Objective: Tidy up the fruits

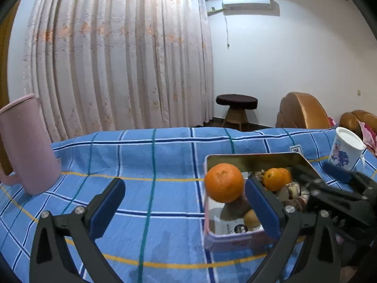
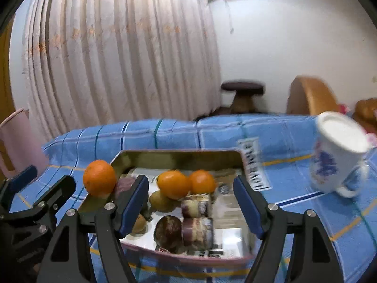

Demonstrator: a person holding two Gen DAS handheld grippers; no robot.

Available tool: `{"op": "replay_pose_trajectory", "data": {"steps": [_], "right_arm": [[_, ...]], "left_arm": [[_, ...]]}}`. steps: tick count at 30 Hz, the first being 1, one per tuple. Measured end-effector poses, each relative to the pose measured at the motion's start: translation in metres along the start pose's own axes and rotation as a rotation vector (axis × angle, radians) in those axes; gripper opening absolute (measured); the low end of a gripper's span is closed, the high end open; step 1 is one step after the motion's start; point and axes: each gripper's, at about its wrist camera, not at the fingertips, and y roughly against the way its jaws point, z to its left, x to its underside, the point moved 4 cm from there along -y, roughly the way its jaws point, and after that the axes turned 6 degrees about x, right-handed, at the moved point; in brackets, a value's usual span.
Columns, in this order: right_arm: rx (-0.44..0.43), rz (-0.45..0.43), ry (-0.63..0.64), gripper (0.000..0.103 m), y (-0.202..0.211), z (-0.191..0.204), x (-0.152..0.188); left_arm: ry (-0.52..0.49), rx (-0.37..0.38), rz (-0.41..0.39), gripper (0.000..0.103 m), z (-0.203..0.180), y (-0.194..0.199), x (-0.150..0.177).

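A pink rectangular tin (image 1: 232, 238) (image 2: 188, 258) sits on the blue checked cloth and holds two small oranges (image 2: 174, 184) (image 1: 274, 179), yellowish and brown fruits (image 2: 162, 200) and striped wrapped rolls (image 2: 196, 230). One larger orange (image 1: 223, 182) (image 2: 100, 180) is at the tin's left rim, apart from both grippers; whether it rests there or is in the air I cannot tell. My left gripper (image 1: 186, 208) is open and empty, left of the tin. My right gripper (image 2: 190, 208) is open and empty, over the tin's near part.
A pink pitcher (image 1: 26, 146) stands at the far left of the table. A white mug with blue print (image 2: 337, 155) (image 1: 346, 152) stands right of the tin. A white label (image 2: 253, 165) lies on the cloth beside the tin. Curtain, stool and sofa lie beyond.
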Motion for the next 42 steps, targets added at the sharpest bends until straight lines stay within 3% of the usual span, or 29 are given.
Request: {"op": "replay_pose_trajectory", "data": {"steps": [3,4,11,16,42], "right_arm": [[0.068,-0.151,-0.012,0.077,0.032,-0.002,-0.001],[0.087,-0.182,-0.015,0.082,0.039,-0.001,-0.001],[0.130,-0.251,-0.066,0.084,0.064,-0.004,0.004],[0.150,-0.282,-0.077,0.084,0.073,-0.004,0.007],[0.157,-0.239,-0.085,0.085,0.072,-0.009,0.009]], "left_arm": [[0.005,-0.026,-0.044,0.103,0.004,0.012,0.003],[0.012,-0.024,-0.058,0.103,0.006,0.017,0.004],[0.036,-0.027,-0.140,0.103,0.012,0.036,0.008],[0.028,-0.018,-0.137,0.103,0.011,0.040,0.010],[0.007,-0.024,-0.109,0.103,0.006,0.036,0.012]]}}
